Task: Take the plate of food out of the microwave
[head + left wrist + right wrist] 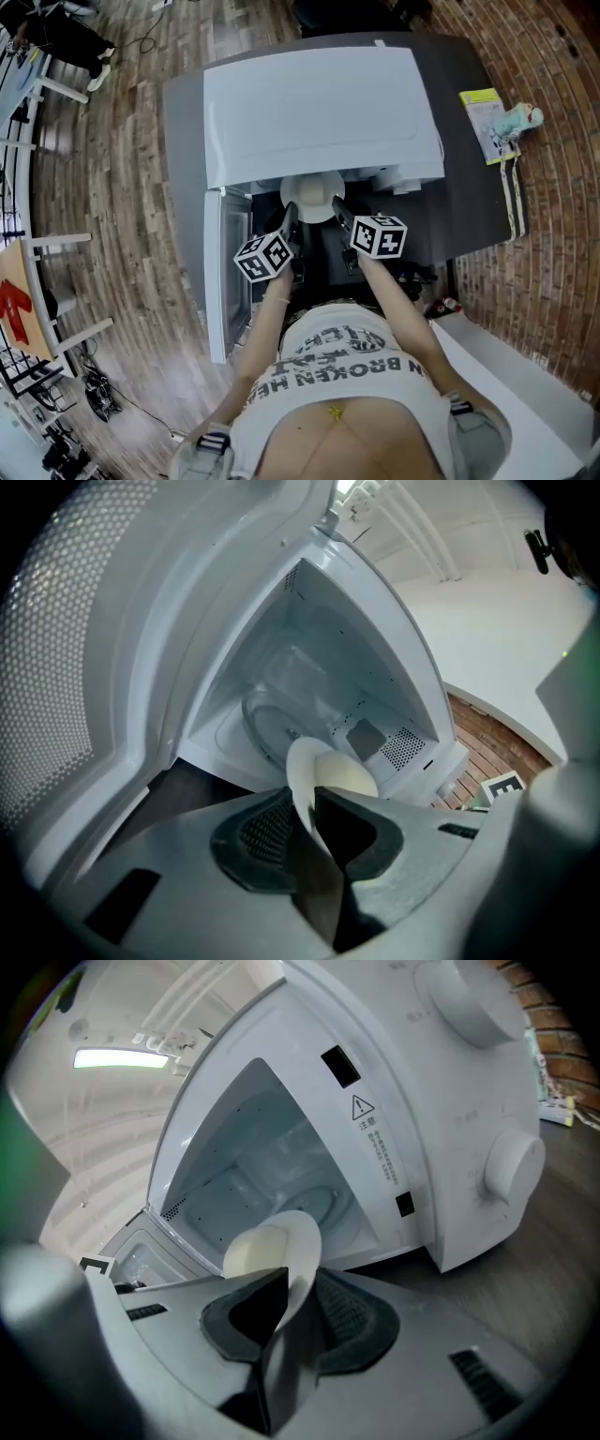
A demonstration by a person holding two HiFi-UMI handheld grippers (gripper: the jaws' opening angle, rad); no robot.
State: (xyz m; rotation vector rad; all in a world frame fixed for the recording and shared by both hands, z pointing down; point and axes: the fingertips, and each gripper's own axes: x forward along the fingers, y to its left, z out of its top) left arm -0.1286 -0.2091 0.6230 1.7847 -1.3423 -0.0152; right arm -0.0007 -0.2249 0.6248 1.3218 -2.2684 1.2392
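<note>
A white plate with a pale mound of food is just in front of the open white microwave, outside its cavity. My left gripper is shut on the plate's left rim. My right gripper is shut on the right rim. In the right gripper view the food lies on the plate's far side. The glass turntable inside is bare.
The microwave door hangs open to the left. The microwave's knobs are on its right front. On the dark table to the right lie a yellow booklet and a small teal object. A white surface lies at lower right.
</note>
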